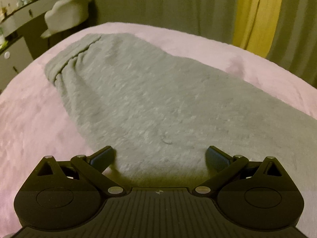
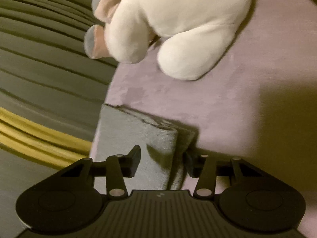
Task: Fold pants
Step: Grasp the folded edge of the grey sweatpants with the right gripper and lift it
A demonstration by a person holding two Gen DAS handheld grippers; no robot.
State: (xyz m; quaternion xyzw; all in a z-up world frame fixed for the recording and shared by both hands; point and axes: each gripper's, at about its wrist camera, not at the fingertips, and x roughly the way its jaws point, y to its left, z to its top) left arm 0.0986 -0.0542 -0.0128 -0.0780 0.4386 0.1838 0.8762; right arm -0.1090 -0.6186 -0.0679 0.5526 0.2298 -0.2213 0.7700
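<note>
Grey fleece pants point(image 1: 148, 99) lie flat on a pink bed cover point(image 1: 29, 119), waistband at the far left. My left gripper point(image 1: 160, 155) hovers over their near end, open wide, with nothing pinched between its blue pads. In the right wrist view a cuff end of the pants point(image 2: 122, 127) lies near the bed's edge, with a raised fold running toward the camera. My right gripper point(image 2: 162, 163) straddles that fold, half open. The fold sits close to the right finger, and a gap shows beside the left finger point(image 2: 134, 162).
A white plush toy point(image 2: 178, 19) lies on the bed cover point(image 2: 227, 103) just beyond the cuff. Grey and yellow curtains point(image 1: 253, 13) hang behind the bed. A dresser point(image 1: 15, 29) with a white cushion point(image 1: 69, 13) stands at the far left.
</note>
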